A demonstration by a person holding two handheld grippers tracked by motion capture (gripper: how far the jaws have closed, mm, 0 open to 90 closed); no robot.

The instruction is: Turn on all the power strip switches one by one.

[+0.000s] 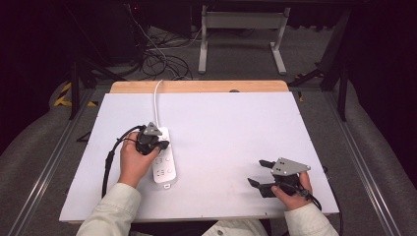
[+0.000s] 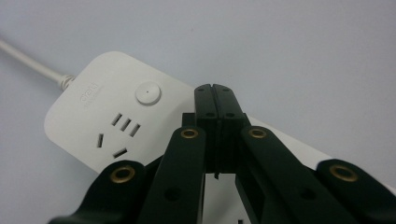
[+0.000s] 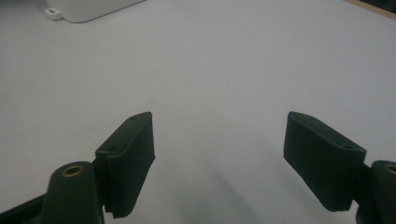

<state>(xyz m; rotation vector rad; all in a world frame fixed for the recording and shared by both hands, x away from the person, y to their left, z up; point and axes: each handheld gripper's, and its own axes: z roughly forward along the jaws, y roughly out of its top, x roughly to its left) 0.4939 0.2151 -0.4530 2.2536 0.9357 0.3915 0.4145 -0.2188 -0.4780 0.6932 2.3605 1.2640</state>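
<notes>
A white power strip (image 1: 164, 167) lies on the left half of the white table top, its cord (image 1: 157, 101) running off over the back edge. My left gripper (image 1: 162, 144) is held over the strip's cord end, shut, with no object between the jaws. In the left gripper view the closed tips (image 2: 215, 91) sit just to the right of the strip's round button (image 2: 148, 93) and a socket face (image 2: 116, 135); whether they touch the strip I cannot tell. My right gripper (image 1: 258, 172) stands open near the front right, over bare table (image 3: 219, 119).
The white table top (image 1: 231, 123) has a wooden strip (image 1: 196, 86) along its back edge. Behind it, loose cables (image 1: 157, 59) and a white desk frame (image 1: 241, 29) stand on the floor. One end of the power strip (image 3: 88, 9) appears far off in the right gripper view.
</notes>
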